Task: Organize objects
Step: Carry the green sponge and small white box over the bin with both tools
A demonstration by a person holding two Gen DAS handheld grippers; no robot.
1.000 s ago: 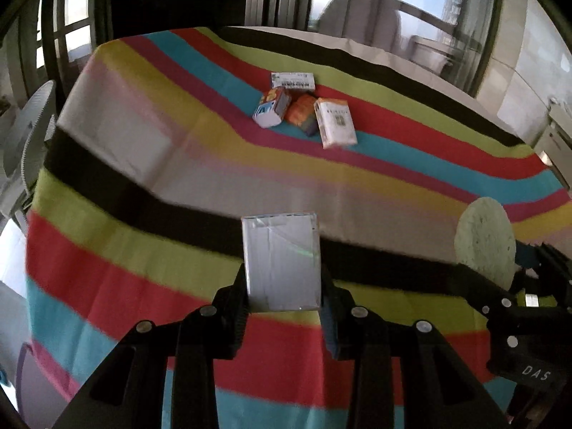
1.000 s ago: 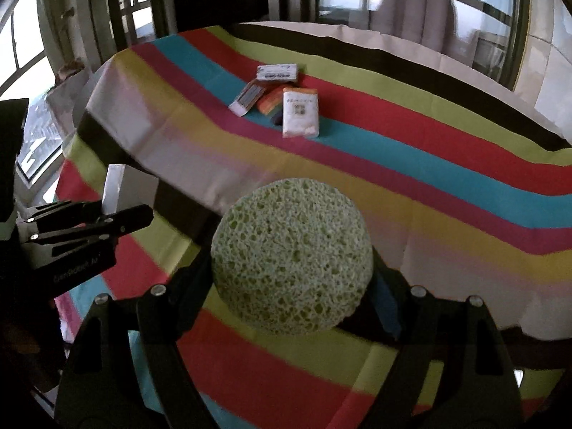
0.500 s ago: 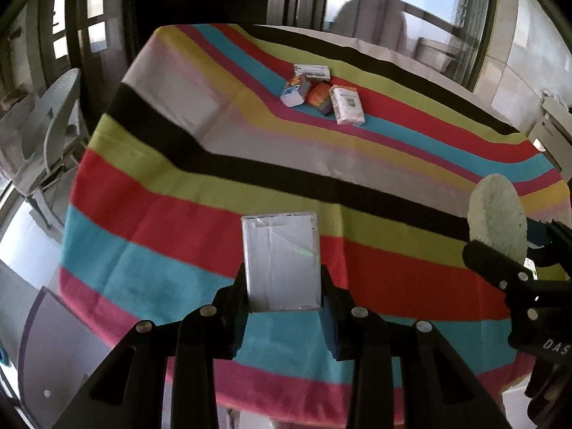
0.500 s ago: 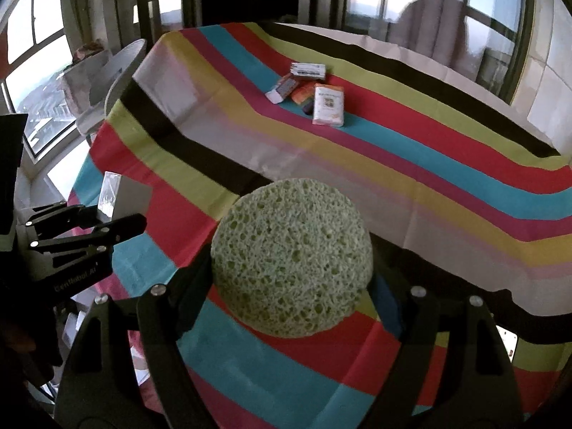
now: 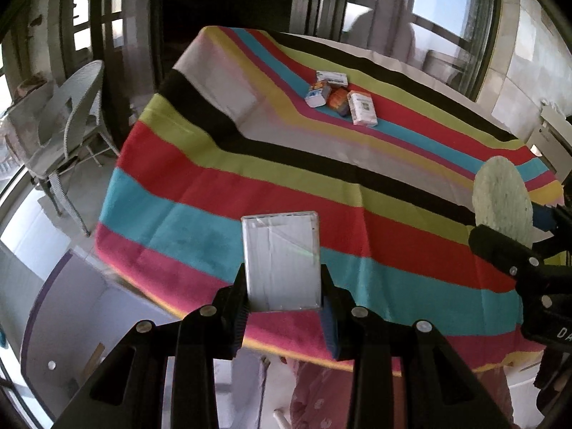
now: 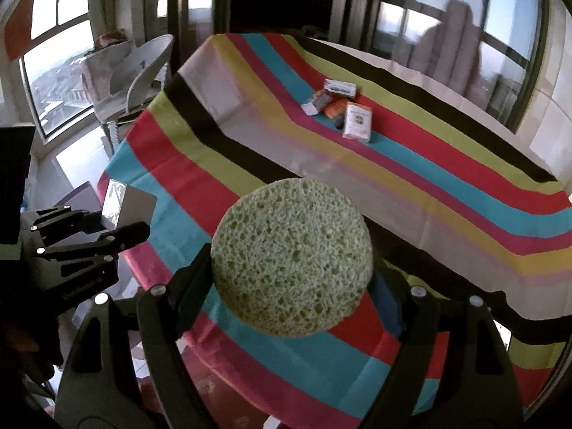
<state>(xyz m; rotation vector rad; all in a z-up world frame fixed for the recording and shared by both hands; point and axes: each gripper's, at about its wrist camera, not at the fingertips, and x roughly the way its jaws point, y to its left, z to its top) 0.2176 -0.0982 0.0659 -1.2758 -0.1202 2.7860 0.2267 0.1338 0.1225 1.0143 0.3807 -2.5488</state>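
a white box is gripped in the left tongs, a green sponge in the right tongs; carrying is underway, and placement beside the packets on the worktop seems called for next.

Table draped in a striped cloth — bands of red, cyan, lime, black and white — is carrying a cluster of small packets lying close together in the upper middle of the frame.

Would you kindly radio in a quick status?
Left gripper shut on white box. Right gripper shut on green sponge. Packets grouped on striped tablecloth. Nothing in the way.
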